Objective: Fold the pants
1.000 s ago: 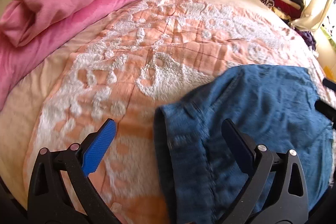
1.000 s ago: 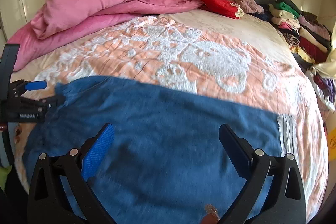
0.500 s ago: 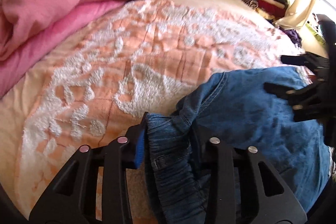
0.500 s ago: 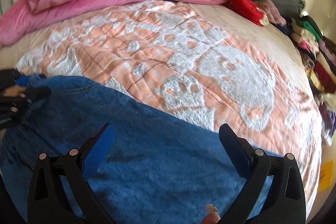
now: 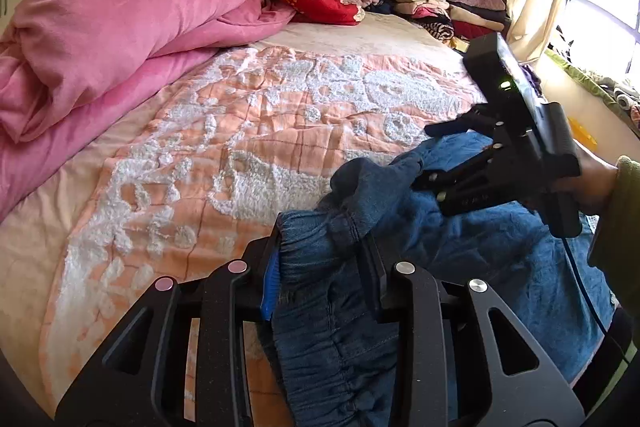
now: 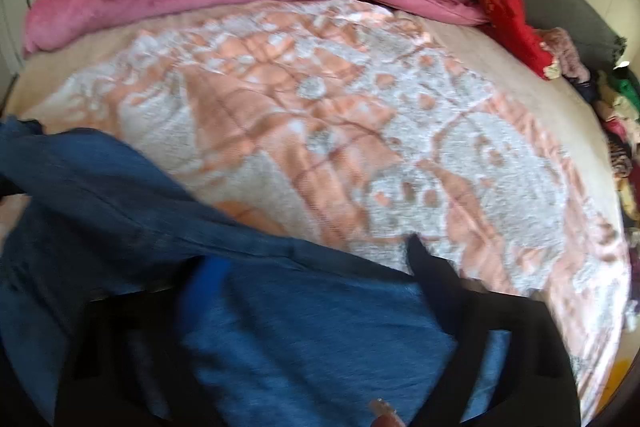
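The blue denim pants [image 5: 472, 251] lie on the near part of the bed, over the peach and white blanket [image 5: 256, 131], with the gathered elastic waistband lifted off it. The left gripper [image 5: 320, 279] has its jaws drawn narrow and clamped on that waistband, denim bunched between the blue pad and the black one. The right gripper [image 6: 316, 291] sits over a flatter stretch of the same cloth; its jaws are closing, with denim lying between them, but the right wrist view is blurred and I cannot tell whether the pads are pressing yet.

The main risk, as I judge it, is an uneven grab. If the right jaws catch only the top layer, or shut on blanket pile along with denim, lifting would drag the blanket up or leave the lower layer behind, and the fold would come out crooked. The left hold is on a thick, bunched edge, so a sharp pull could let part of it slip. With the two grippers this near each other, the cloth between them may sag into a twist.

No containers are in view. The folded clothes [image 5: 436, 3] are stacked loose at the far corner of the bed, beside the pink duvet [image 5: 120, 23].
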Demonstrator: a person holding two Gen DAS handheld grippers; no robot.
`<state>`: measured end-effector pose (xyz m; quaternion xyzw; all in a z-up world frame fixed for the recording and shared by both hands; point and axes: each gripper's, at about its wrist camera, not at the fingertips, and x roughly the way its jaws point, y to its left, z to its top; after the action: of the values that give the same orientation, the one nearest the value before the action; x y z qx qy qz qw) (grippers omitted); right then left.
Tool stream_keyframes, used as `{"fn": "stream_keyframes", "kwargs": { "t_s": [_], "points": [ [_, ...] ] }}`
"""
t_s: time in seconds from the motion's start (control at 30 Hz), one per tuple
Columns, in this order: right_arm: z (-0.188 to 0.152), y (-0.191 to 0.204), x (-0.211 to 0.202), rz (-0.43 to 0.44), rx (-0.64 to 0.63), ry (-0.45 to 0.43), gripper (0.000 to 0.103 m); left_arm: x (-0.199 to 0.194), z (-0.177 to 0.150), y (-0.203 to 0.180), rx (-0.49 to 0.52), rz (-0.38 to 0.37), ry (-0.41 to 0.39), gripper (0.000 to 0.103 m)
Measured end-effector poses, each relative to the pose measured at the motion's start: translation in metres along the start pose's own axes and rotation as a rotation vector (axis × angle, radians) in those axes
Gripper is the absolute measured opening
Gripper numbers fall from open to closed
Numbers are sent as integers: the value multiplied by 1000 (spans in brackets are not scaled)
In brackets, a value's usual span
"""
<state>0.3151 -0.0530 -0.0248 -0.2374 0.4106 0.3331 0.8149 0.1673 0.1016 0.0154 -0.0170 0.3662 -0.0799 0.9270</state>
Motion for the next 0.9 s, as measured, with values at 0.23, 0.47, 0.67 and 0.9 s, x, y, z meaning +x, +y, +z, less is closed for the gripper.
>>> {"fn": "stream_keyframes", "kwargs": {
  "t_s": [0.23,0.47,0.67,0.9],
  "points": [
    [-18,14,-33,25,16,-81,22,-7,-4,8,-23,21,-12,24],
    [-56,24,-102,49,118,-210,17,-29,-14,1,-19,1,-44,24],
    [-89,45,-144,92,168,-245,13,-53,-27,-9,-8,-23,-59,24],
    [-128,91,-180,174,188,-263,13,-77,-49,-12,-2,-51,-42,25]
  ]
}}
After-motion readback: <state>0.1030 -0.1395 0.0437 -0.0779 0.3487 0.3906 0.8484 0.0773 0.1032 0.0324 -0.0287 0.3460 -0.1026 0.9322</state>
